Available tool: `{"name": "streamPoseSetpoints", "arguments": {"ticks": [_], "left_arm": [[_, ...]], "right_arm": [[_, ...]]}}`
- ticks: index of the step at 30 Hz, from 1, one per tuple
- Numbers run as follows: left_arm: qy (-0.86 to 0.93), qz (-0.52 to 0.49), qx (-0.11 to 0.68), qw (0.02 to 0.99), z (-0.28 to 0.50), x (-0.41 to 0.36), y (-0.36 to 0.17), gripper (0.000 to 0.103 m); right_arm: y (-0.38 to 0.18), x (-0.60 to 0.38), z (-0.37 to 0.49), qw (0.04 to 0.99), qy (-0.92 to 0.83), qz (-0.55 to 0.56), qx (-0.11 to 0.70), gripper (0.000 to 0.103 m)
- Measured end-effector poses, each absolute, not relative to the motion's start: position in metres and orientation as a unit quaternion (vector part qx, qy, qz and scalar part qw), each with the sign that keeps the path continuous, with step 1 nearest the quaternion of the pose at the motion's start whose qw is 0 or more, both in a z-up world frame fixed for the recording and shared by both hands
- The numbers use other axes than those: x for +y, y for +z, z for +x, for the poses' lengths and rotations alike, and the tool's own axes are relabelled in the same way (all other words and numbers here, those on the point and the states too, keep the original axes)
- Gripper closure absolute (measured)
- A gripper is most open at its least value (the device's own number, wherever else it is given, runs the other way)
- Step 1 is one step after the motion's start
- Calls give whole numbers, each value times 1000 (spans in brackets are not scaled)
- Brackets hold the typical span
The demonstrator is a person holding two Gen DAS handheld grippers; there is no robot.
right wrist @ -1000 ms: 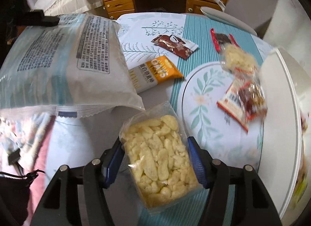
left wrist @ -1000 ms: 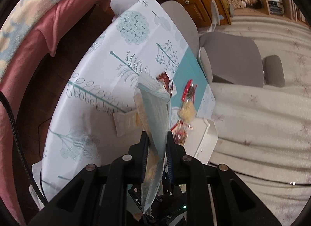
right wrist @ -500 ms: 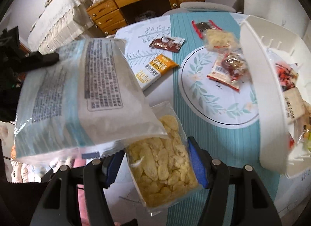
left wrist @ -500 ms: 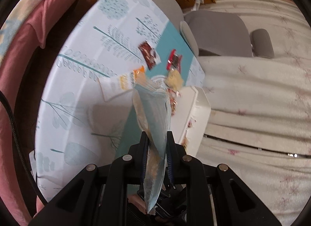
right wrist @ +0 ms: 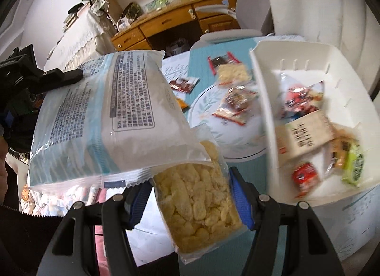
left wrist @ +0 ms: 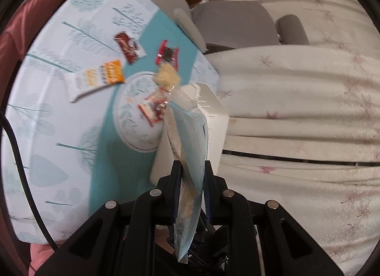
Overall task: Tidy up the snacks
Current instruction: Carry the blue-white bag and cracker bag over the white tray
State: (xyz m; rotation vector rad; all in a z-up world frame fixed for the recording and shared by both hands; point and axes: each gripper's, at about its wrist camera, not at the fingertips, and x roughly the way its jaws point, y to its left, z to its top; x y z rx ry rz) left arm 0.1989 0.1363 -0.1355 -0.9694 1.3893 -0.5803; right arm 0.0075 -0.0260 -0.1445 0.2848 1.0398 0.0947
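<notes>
Left gripper (left wrist: 191, 182) has its fingers clamped on a big blue bag (left wrist: 190, 147) above the counter (left wrist: 47, 119); right gripper (right wrist: 191, 198) grips a chips pack (right wrist: 199, 209) beside the white bin (right wrist: 263, 100).

- A table (left wrist: 47, 138) wears a pale cloth with teal leaf prints and a teal stripe.
- On it, around the round printed motif (left wrist: 135, 119):
- orange-and-white packet (left wrist: 95, 79) at 10 o'clock
- brown packet (left wrist: 129, 47) at 12
- red-black packet (left wrist: 167, 55) at 1
- clear bag of pale crisps (left wrist: 166, 77) at 1, nearer
- white bin (left wrist: 213, 112) at 3
</notes>
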Motion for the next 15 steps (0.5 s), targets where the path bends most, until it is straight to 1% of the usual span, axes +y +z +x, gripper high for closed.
{"name": "streamPoseSetpoints", "arguments": {"ticks": [8, 15], "left_arm": [[-275, -422, 589, 633, 189, 65, -112, 88], [-282, -419, 585, 635, 188, 9, -110, 88]], "right_arm": [[-128, -94, -3, 867, 35, 137, 477, 39], [-123, -150, -8, 871, 18, 128, 474, 39]]}}
